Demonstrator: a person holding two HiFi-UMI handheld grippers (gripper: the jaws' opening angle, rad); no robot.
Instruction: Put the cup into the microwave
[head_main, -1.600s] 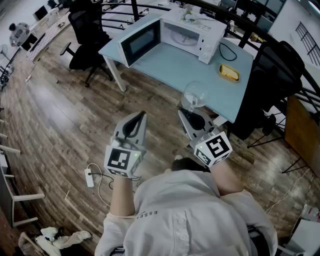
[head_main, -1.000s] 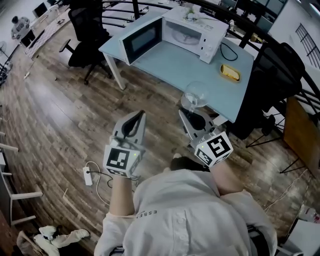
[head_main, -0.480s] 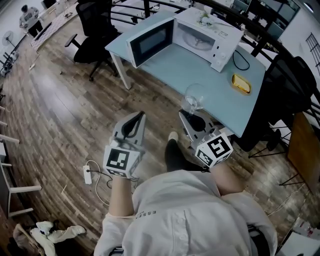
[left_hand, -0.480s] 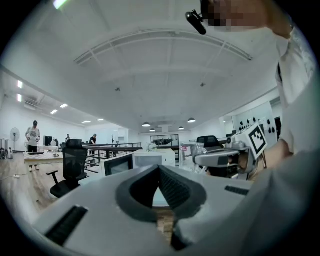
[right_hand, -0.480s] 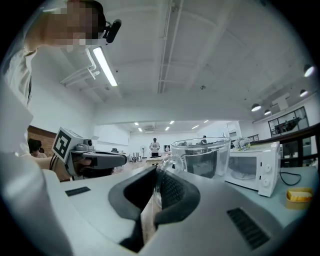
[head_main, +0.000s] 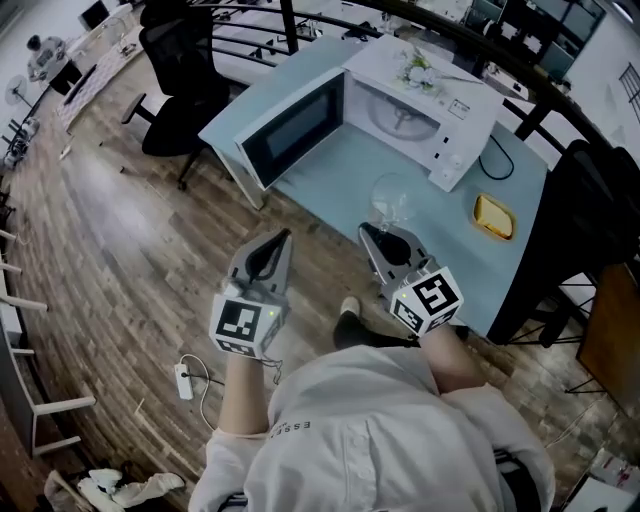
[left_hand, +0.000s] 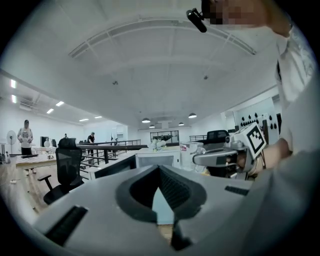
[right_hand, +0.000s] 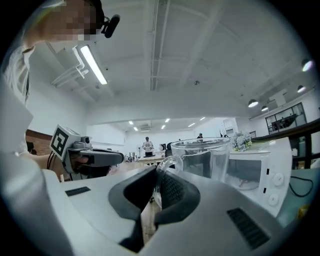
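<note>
Handle of clear glass cup (head_main: 392, 197) pinched in my right gripper (head_main: 373, 229), left gripper (head_main: 283, 238) closed empty, white microwave (head_main: 455, 95) open beyond.

The one print that reads at all is on the person's pale shirt (head_main: 380, 430): small dark letters (head_main: 291, 428) beginning "ESSE", with the rest lost in a fold. The cube (head_main: 243, 326) on the left tool (head_main: 283, 238) and the cube (head_main: 428, 298) on the right tool (head_main: 366, 230) bear black-and-white square markers, which are patterns and not words. A small label (head_main: 458, 108) on top of the microwave (head_main: 420, 90) is too small to read. The red-and-white sign (left_hand: 186, 146) in the left gripper view is blurred.
</note>
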